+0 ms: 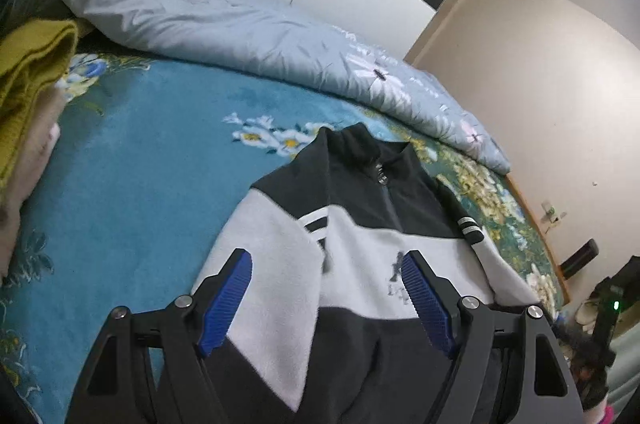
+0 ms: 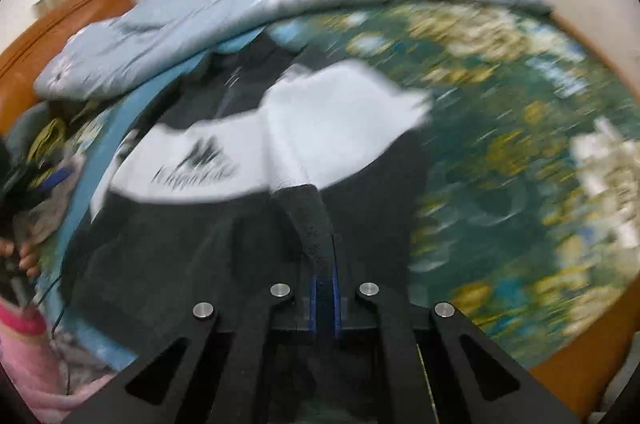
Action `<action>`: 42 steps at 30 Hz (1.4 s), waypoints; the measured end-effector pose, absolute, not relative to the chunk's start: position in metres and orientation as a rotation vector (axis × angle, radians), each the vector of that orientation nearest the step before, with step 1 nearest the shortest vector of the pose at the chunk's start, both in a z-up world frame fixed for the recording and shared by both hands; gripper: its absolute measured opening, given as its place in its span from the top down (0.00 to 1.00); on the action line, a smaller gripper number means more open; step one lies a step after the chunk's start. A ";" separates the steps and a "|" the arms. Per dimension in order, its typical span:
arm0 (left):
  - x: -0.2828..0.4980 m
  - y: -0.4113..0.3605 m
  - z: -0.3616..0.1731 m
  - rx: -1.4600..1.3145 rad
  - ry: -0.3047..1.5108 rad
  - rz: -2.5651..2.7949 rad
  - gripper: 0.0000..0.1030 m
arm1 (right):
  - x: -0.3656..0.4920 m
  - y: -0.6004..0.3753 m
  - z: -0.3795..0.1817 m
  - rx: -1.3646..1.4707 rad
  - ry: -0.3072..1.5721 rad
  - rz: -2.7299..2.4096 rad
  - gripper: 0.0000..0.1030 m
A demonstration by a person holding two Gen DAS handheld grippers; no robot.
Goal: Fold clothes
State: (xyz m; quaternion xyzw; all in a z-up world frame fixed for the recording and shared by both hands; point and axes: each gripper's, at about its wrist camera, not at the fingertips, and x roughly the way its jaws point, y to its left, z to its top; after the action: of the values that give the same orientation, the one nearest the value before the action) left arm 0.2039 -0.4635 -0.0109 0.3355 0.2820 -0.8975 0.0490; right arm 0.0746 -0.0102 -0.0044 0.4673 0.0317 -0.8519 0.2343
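Note:
A black and white zip jacket lies front up on the bed, collar away from me and its left sleeve folded in over the chest. My left gripper hovers over its lower half, jaws open with nothing between the blue pads. In the blurred right wrist view the same jacket fills the left half. My right gripper is shut on a raised ridge of the jacket's dark and white fabric, which runs up from between its pads.
A teal floral sheet covers the bed. A grey-blue flowered quilt is bunched along the far side. A stack of folded clothes, yellow-green on top, sits at the left. The wooden bed edge and a wall are on the right. A pink sleeve is at lower left.

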 end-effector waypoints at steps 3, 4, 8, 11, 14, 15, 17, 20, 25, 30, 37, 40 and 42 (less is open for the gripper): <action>0.198 -0.461 -0.013 1.037 0.866 -2.742 0.22 | 0.046 0.015 0.026 1.233 0.119 -2.492 0.95; 0.198 -0.463 -0.016 1.045 0.868 -2.742 0.22 | 0.036 0.023 0.035 1.222 0.126 -2.545 0.95; 0.193 -0.465 -0.025 1.088 0.867 -2.717 0.22 | -0.013 0.051 0.065 1.182 0.195 -2.772 0.95; 0.192 -0.471 -0.029 1.090 0.868 -2.692 0.22 | -0.056 0.072 0.073 1.209 0.210 -2.888 0.95; 0.191 -0.477 -0.031 1.090 0.860 -2.668 0.22 | -0.097 0.079 0.060 1.280 0.233 -2.942 0.95; 0.191 -0.480 -0.032 1.091 0.856 -2.661 0.22 | -0.108 0.079 0.051 1.318 0.221 -2.945 0.95; 0.191 -0.486 -0.033 1.091 0.850 -2.641 0.22 | -0.127 0.082 0.029 1.399 0.174 -2.937 0.95; 0.193 -0.496 -0.036 1.094 0.867 -2.616 0.22 | -0.142 0.084 -0.001 1.493 0.120 -2.917 0.95; 0.200 -0.502 -0.037 1.101 0.877 -2.606 0.22 | -0.143 0.083 -0.016 1.523 0.099 -2.897 0.81; 0.214 -0.496 -0.035 1.126 0.842 -2.627 0.22 | -0.104 0.069 0.031 1.250 0.070 -2.981 0.36; 0.250 -0.475 -0.038 1.218 0.641 -2.673 0.22 | -0.003 0.007 0.025 1.044 -0.210 -2.745 0.26; 0.279 -0.457 -0.039 1.253 0.409 -2.725 0.22 | 0.043 -0.042 -0.007 1.036 -0.188 -2.565 0.26; 0.298 -0.445 -0.040 1.263 0.234 -2.750 0.22 | 0.069 -0.073 -0.027 1.034 -0.111 -2.488 0.26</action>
State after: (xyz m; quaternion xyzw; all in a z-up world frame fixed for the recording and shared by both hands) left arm 0.2984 -0.4448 -0.0401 0.4155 0.0771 -0.9048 0.0531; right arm 0.0692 -0.0730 -0.0266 0.3739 -0.0400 -0.9000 0.2205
